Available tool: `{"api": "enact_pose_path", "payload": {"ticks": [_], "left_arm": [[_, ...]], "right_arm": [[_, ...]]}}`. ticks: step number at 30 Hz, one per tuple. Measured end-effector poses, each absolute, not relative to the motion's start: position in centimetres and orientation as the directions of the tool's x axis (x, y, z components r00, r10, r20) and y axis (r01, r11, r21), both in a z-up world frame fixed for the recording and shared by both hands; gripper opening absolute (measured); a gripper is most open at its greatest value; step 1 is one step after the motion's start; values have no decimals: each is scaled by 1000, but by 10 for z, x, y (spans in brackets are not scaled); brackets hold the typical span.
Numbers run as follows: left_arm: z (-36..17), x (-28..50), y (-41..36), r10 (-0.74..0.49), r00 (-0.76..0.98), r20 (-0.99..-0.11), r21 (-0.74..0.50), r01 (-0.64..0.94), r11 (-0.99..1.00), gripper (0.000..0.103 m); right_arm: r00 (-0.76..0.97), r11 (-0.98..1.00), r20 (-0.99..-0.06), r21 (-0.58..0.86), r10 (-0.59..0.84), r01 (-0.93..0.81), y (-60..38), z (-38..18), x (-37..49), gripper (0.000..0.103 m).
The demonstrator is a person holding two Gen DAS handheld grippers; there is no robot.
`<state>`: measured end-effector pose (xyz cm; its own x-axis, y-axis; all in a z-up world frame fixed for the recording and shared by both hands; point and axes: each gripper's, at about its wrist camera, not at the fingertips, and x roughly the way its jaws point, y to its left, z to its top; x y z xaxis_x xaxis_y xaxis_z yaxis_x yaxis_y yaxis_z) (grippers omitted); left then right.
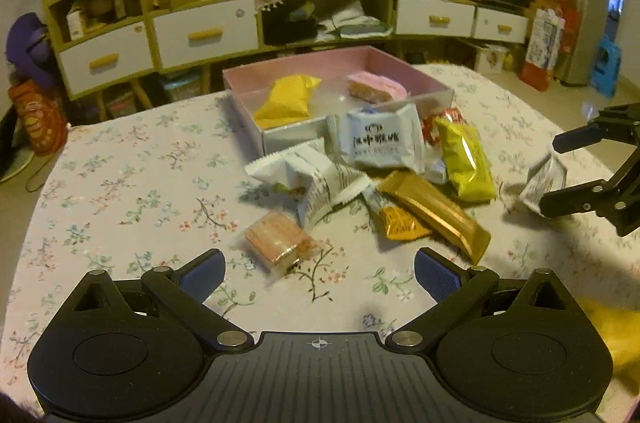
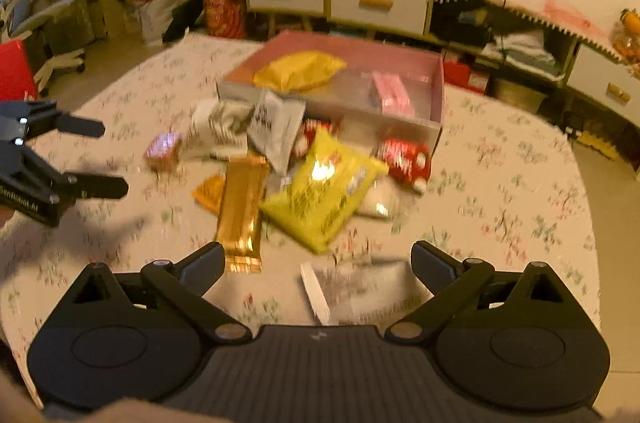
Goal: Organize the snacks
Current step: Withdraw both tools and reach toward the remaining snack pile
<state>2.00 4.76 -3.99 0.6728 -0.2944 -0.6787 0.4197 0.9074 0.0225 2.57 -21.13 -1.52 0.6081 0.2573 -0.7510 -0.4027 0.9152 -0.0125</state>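
Observation:
A pink box [image 1: 296, 63] [image 2: 436, 91] on the table holds a yellow packet [image 1: 286, 99] [image 2: 298, 69] and a pink-wrapped snack [image 1: 376, 87] [image 2: 392, 95]. Several loose snacks lie in front of it: white packets [image 1: 380, 139], a yellow bag [image 1: 468, 159] [image 2: 324, 191], a gold bar [image 1: 436, 215] [image 2: 240, 211] and a clear-wrapped cake [image 1: 278, 241]. My left gripper [image 1: 320, 273] [image 2: 116, 159] is open and empty, just short of the cake. My right gripper [image 2: 318, 265] [image 1: 548, 173] is open around a white packet [image 2: 360, 293] [image 1: 544, 181], jaws apart from it.
The table has a floral cloth [image 1: 140, 163]. Low cabinets with white drawers [image 1: 200, 35] and shelves stand behind it. A red snack [image 2: 404, 159] lies by the box's near corner.

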Motion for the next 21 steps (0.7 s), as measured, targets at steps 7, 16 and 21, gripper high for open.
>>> {"api": "enact_pose_path", "payload": {"ticks": [7,16,21], "left_arm": [[-60,42,55,-240,681,-691,31,360,932,102],[-75,62,44,-187,684,-705,80,339,937,100],[-77,66,41,-172,689,-705,80,318,945,97]], "right_arm": [[595,940,-789,-72,150,-332,-216,-29,30,96],[578,949,-809,-97,101,-301,-223,-36,35,90],[569,944,-817,-111,93,-312,-220,-39,36,87]]}}
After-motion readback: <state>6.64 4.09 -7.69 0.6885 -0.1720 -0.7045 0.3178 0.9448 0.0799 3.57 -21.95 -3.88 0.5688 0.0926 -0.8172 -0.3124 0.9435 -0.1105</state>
